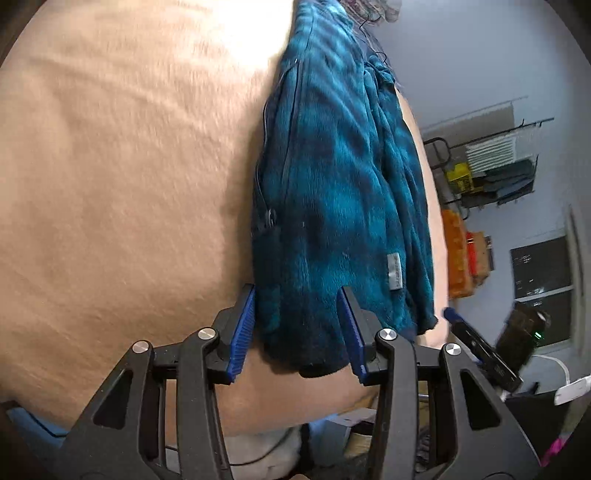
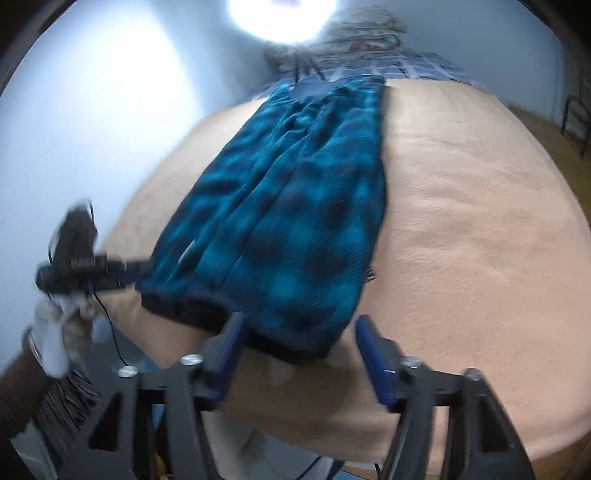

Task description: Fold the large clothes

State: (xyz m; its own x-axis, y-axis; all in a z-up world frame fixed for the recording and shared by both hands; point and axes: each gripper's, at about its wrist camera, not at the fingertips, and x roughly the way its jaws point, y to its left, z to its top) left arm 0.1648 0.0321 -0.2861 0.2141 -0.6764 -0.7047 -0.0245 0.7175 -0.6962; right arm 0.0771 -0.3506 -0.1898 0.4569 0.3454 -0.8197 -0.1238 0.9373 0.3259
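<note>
A teal and dark blue fleece jacket (image 1: 340, 192) lies folded lengthwise on a tan blanket (image 1: 122, 177). My left gripper (image 1: 295, 306) is open, its blue pads either side of the jacket's near hem corner. In the right wrist view the jacket (image 2: 288, 206) stretches away from me over the blanket (image 2: 472, 236). My right gripper (image 2: 299, 332) is open at the dark hem. The left gripper (image 2: 92, 269) also shows at the jacket's left hem corner, and the right gripper (image 1: 476, 347) shows at the right of the left wrist view.
A blue checked cloth (image 2: 406, 66) and a patterned heap (image 2: 362, 33) lie at the far end of the bed. A rack with bags (image 1: 491, 173), orange boxes (image 1: 461, 258) and a dark window (image 1: 543, 273) stand beyond the bed. A bright lamp (image 2: 280, 14) glares overhead.
</note>
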